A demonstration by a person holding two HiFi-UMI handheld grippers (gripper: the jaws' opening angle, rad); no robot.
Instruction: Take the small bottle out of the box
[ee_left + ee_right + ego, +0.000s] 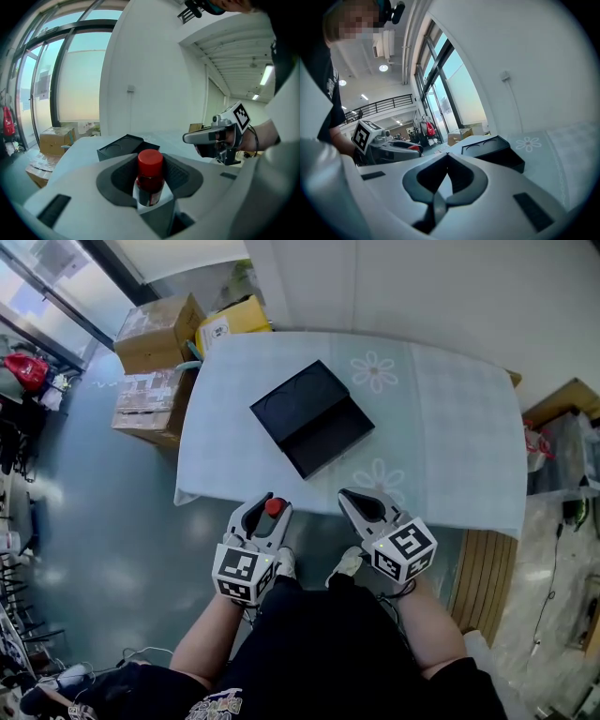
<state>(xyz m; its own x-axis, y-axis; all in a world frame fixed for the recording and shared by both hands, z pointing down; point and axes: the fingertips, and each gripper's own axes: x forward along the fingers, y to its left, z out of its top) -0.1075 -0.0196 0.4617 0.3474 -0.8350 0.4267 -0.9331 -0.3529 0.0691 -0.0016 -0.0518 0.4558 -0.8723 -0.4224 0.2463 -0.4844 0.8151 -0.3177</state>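
Heads-up on risks. Got the small red-capped bottle [150,174] w/ dark body clamped in the left gripper [264,503], clear of the open black rectangular box [310,415] and at approx 7 o'clock from it in head view. Sitting right by the near edge of the pale flower-print cloth-covered table [450,427]. Right gripper [351,500] pinched together on nothing, at 5 o'clock of the box. Looks basically done imo. Only gripped low on the body tho, so could tip or slip out if loosened. Prob hits the grey floor [122,549] & rolls off or cracks. Could also clip the right gripper, near it.
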